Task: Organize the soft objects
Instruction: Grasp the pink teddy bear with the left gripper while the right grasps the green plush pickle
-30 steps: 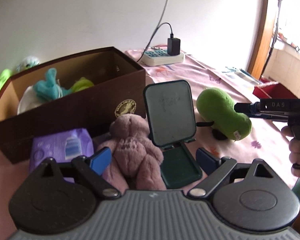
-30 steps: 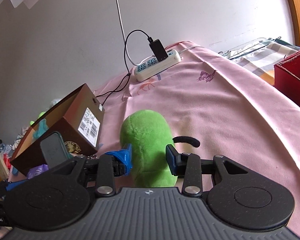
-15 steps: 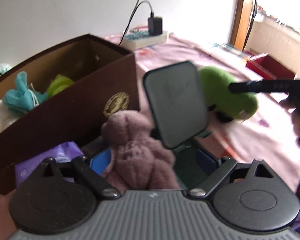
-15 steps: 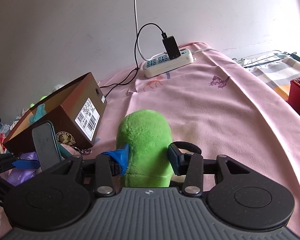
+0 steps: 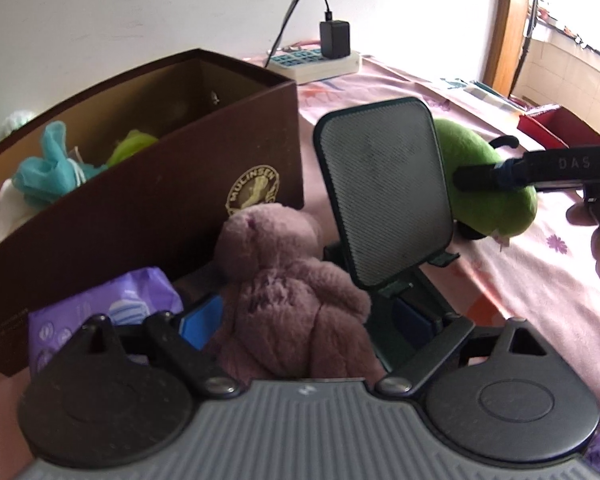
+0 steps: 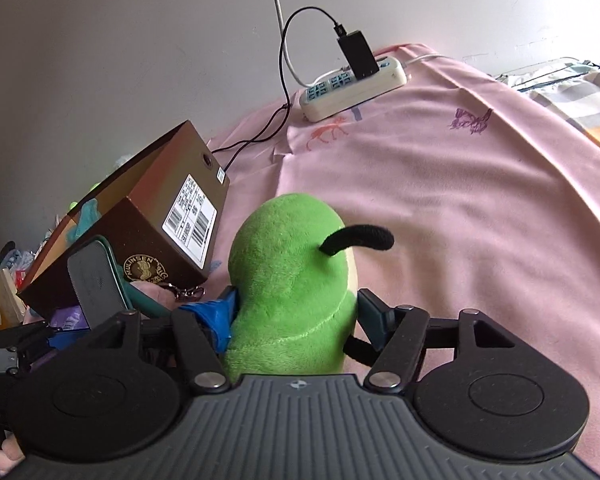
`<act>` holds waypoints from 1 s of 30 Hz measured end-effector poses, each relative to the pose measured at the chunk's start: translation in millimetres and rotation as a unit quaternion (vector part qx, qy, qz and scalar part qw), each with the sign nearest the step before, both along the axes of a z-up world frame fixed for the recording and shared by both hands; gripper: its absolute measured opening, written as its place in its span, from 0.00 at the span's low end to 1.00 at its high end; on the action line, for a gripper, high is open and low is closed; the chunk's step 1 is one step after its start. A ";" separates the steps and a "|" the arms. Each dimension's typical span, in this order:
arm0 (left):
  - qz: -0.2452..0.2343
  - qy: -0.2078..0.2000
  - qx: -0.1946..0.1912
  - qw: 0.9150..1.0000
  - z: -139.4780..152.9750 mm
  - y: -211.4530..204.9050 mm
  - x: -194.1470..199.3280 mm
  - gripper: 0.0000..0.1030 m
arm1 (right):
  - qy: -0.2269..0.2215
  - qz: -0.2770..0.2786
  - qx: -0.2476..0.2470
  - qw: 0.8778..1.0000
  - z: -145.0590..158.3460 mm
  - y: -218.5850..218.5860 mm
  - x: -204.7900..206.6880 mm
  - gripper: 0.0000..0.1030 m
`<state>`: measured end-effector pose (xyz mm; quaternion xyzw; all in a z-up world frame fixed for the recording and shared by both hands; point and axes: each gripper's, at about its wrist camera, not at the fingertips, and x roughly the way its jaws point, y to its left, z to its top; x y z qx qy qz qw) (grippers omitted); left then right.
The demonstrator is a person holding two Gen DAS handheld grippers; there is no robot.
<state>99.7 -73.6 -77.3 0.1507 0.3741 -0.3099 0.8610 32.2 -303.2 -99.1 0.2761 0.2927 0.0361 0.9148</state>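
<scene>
A mauve teddy bear (image 5: 288, 300) sits on the pink cloth in front of a brown open box (image 5: 140, 208). My left gripper (image 5: 306, 318) is open and straddles the bear, its blue left pad beside the bear's flank. A green plush (image 6: 288, 272) with a black stalk lies on the cloth to the right. My right gripper (image 6: 296, 316) is around the plush and its jaws are opening; the left pad (image 6: 220, 314) still touches the plush, the right one stands just off it. In the left wrist view, one right finger (image 5: 484, 174) crosses the green plush (image 5: 484, 160).
A dark green phone stand (image 5: 384, 192) stands between the two toys. A purple packet (image 5: 112, 300) lies by the box. The box (image 6: 168, 216) holds a teal soft thing (image 5: 48, 168) and a yellow-green one. A power strip (image 6: 352, 84) sits by the wall, a red box (image 5: 548, 128) far right.
The right jaws have widened around the green plush after squeezing it. The left gripper has dropped closer over the teddy bear, which now lies deeper between its fingers.
</scene>
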 end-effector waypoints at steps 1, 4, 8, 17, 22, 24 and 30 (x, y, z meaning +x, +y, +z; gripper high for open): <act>0.002 -0.001 -0.002 1.000 -0.6 0.5 -0.2 0.90 | 0.000 0.000 0.006 1.000 -1.5 0.1 0.1 0.49; 0.009 -0.008 -0.004 1.000 -2.6 1.1 -3.9 0.88 | -0.004 -0.004 0.034 0.999 -8.6 -4.3 -2.6 0.49; 0.014 -0.014 0.001 1.000 -5.9 4.0 -11.9 0.57 | -0.003 -0.016 0.119 0.993 -25.0 -20.1 -5.7 0.46; 0.038 -0.021 -0.019 0.999 -2.1 11.1 -17.6 0.52 | -0.008 -0.025 0.145 0.989 -25.0 -20.5 -7.2 0.46; 0.053 -0.037 -0.014 0.998 1.9 11.4 -24.1 0.49 | -0.015 -0.023 0.155 0.988 -28.2 -23.8 -9.2 0.46; 0.056 -0.044 -0.012 0.997 4.3 13.7 -27.7 0.49 | -0.016 -0.024 0.159 0.987 -28.6 -24.4 -9.6 0.46; 0.063 -0.061 -0.023 0.996 20.3 23.1 -43.1 0.44 | -0.019 -0.023 0.161 0.986 -29.4 -24.5 -9.9 0.46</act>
